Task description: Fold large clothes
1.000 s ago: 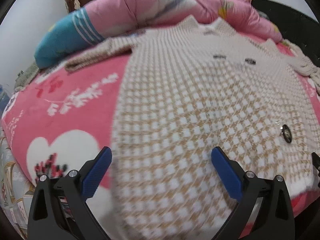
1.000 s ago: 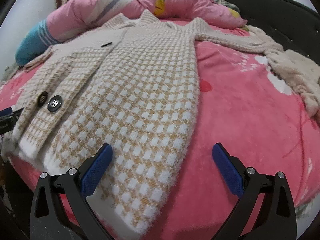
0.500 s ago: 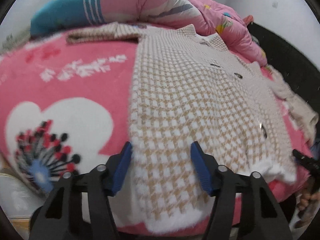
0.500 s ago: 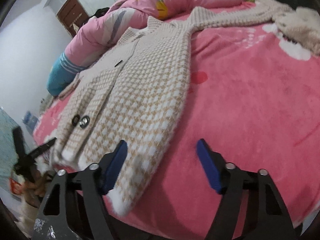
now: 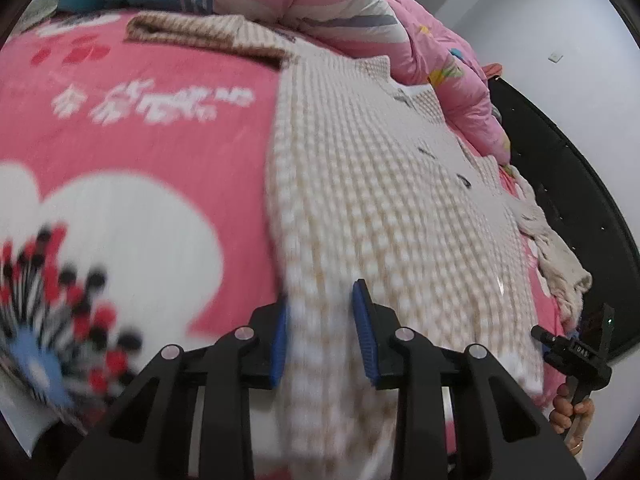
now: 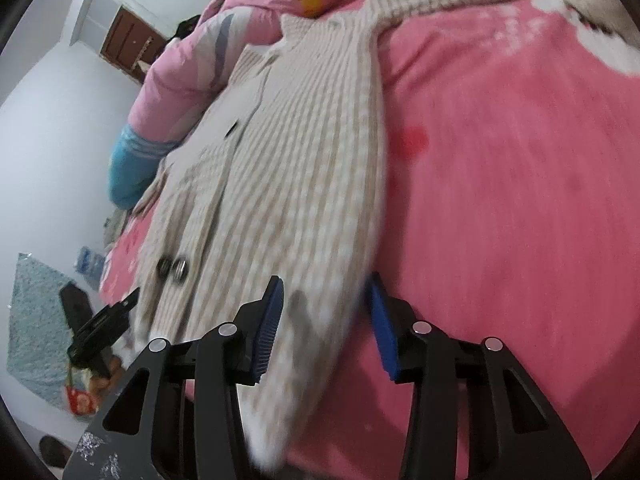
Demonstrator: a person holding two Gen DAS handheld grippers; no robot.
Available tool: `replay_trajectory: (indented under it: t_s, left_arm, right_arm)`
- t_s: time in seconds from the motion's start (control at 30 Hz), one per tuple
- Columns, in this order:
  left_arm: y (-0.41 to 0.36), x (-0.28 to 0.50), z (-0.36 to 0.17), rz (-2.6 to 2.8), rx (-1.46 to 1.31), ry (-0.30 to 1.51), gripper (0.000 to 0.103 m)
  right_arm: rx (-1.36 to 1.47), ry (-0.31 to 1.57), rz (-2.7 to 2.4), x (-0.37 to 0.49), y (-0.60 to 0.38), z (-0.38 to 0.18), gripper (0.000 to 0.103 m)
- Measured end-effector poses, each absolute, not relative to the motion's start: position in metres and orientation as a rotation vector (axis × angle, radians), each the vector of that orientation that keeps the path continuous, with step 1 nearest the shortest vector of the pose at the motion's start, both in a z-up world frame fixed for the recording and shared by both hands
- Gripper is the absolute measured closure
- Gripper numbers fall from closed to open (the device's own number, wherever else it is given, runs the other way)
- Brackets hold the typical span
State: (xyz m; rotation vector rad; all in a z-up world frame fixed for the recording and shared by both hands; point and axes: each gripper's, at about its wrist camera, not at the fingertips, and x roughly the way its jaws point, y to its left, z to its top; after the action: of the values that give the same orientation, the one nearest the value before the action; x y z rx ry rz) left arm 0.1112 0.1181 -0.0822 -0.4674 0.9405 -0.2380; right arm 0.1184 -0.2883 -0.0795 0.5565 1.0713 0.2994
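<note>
Both grippers are pointing steeply down at the near hem of the checked cardigan point(image 5: 376, 208), one at each bottom corner. The left gripper point(image 5: 320, 332) is closing its jaws, the blue pads point(image 5: 362, 328) straddling the hem at the garment's left edge; the picture is too blurred to tell whether the pads are pressing the knit yet. The right gripper point(image 6: 324, 320) is closing as well, with the cardigan's right hem corner lying between its pads point(image 6: 380, 328), and a gap is showing on the inner side, so the cloth is not yet clamped. In the left view, a hand point(image 5: 568, 412) is holding the other gripper's handle past the bed edge. The cardigan is lying spread flat, front up, on a pink blanket point(image 5: 160, 128) printed with white hearts and flowers, its two dark buttons point(image 6: 172, 268) sitting near the hem and its sleeves stretching out sideways. A pink quilt point(image 5: 340, 8) is bunching at the head of the bed, white walls are surrounding the room, and a brown door point(image 6: 128, 40) is standing in the far corner. White lettering on the blanket is too smeared to read.
</note>
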Motion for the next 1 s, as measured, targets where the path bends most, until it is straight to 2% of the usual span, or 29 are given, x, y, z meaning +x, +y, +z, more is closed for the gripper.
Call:
replay_trajectory:
  t_s: [0.1, 0.27, 0.37, 0.43, 0.47, 0.5, 0.57, 0.7, 1.0]
  left_arm:
    - [0.122, 0.106, -0.086, -0.25, -0.508, 0.94, 0.074]
    - [0.118, 0.121, -0.091, -0.203, -0.525, 0.95, 0.074]
    - [0.112, 0.124, -0.088, -0.164, -0.494, 0.933, 0.074]
    - [0.107, 0.122, -0.083, -0.124, -0.453, 0.925, 0.079]
    - [0.105, 0.122, -0.08, -0.11, -0.431, 0.922, 0.085]
    - [0.102, 0.12, -0.074, -0.093, -0.398, 0.915, 0.092]
    - [0.097, 0.112, -0.056, -0.07, -0.337, 0.875, 0.095]
    - [0.093, 0.095, -0.016, -0.045, -0.251, 0.783, 0.096]
    - [0.083, 0.023, 0.037, -0.124, -0.212, 0.706, 0.096]
  right_arm:
    - [0.609, 1.073, 0.303, 0.109, -0.292, -0.083, 0.071]
    - [0.628, 1.072, 0.265, 0.131, -0.29, -0.094, 0.088]
    - [0.587, 1.052, 0.242, 0.138, -0.282, -0.094, 0.091]
    - [0.572, 1.044, 0.225, 0.137, -0.278, -0.088, 0.094]
    - [0.577, 1.028, 0.223, 0.135, -0.278, -0.079, 0.097]
    - [0.575, 1.001, 0.224, 0.134, -0.277, -0.069, 0.098]
    - [0.557, 0.922, 0.229, 0.126, -0.28, -0.041, 0.098]
    - [0.532, 0.815, 0.26, 0.116, -0.286, 0.01, 0.099]
    - [0.54, 0.718, 0.296, 0.068, -0.319, 0.055, 0.099]
